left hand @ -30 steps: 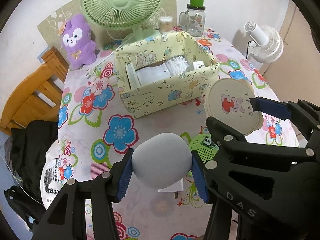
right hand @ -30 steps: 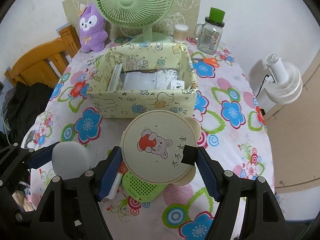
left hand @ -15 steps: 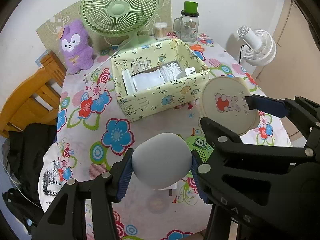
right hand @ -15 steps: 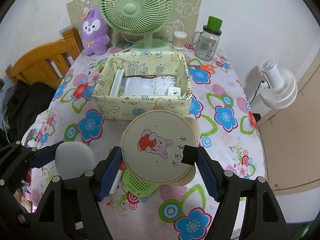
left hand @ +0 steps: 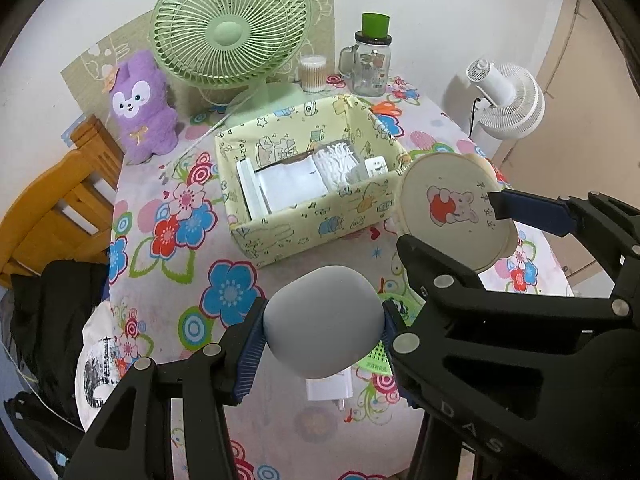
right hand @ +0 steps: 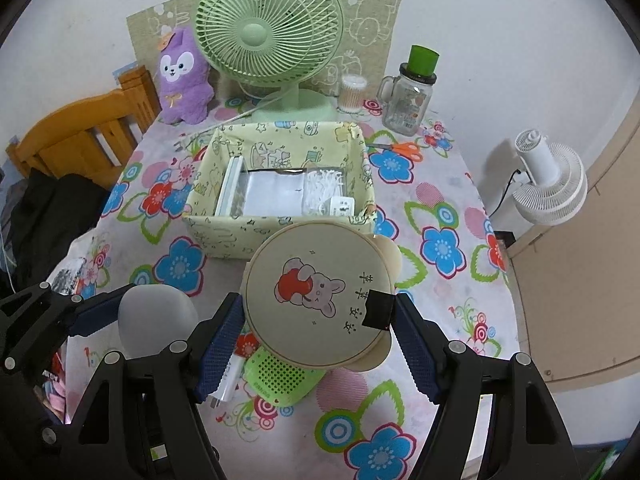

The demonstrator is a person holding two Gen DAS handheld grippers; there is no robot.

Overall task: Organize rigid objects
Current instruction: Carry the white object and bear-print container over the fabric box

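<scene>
Left wrist: each hand-held gripper (left hand: pixel 323 322) (right hand: pixel 318 322) pinches one item, one grey ball (left hand: pixel 323 322), one round box (right hand: pixel 318 298).

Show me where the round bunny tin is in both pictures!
Left wrist view: the round bunny tin sits at the right, held by the right gripper.
Right wrist view: lower centre, between the gripper's fingers.
Shared landmark: the yellow cartoon box just behind it.

Bare flowered tablecloth (right hand: pixel 440 216) is lying open right of the fabric box (right hand: pixel 280 236), while the green fan (right hand: pixel 268 36) and jar (right hand: pixel 408 108) are crowding the far edge.
</scene>
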